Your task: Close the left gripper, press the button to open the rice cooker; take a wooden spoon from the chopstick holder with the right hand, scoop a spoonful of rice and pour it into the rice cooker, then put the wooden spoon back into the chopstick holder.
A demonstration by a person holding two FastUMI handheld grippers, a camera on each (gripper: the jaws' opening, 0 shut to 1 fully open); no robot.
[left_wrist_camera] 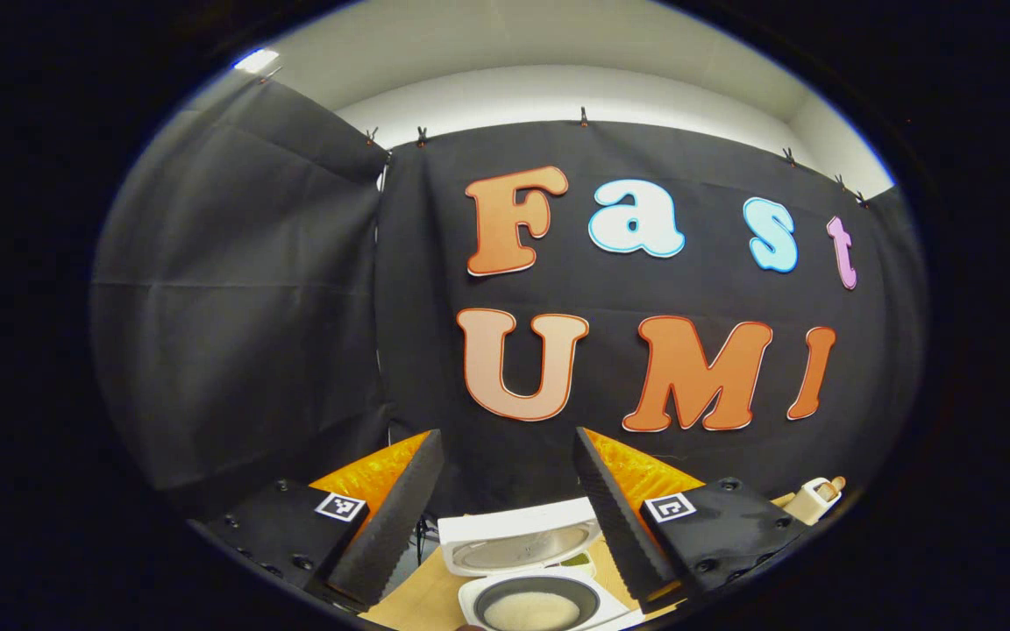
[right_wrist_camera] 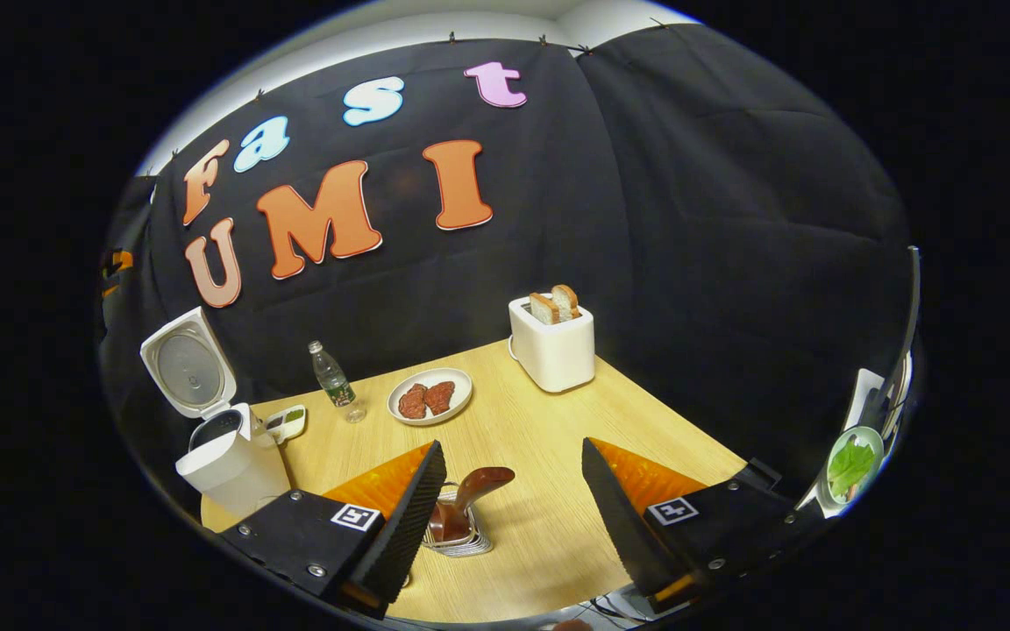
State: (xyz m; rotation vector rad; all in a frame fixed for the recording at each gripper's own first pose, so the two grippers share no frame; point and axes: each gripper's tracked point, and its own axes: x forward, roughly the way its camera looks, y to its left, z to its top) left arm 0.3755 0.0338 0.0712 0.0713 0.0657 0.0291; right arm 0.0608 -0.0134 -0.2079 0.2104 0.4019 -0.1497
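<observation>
The white rice cooker (left_wrist_camera: 549,592) stands open just below my left gripper (left_wrist_camera: 507,438), its lid (left_wrist_camera: 518,543) tipped up and back. White rice lies in its dark inner pot (left_wrist_camera: 531,609). The left gripper is open, with nothing between its fingers. In the right gripper view the same cooker (right_wrist_camera: 229,464) stands at the table's left with its lid (right_wrist_camera: 188,364) raised. A dark wooden spoon (right_wrist_camera: 474,486) leans in a wire chopstick holder (right_wrist_camera: 461,542) close to the left finger of my right gripper (right_wrist_camera: 512,445). That gripper is open and apart from the spoon.
On the wooden table (right_wrist_camera: 558,421) are a small white dish (right_wrist_camera: 288,422) beside the cooker, a plastic bottle (right_wrist_camera: 332,377), a plate of meat slices (right_wrist_camera: 430,396) and a white toaster (right_wrist_camera: 553,346) holding bread. A bowl of greens (right_wrist_camera: 851,464) sits off the table's right edge.
</observation>
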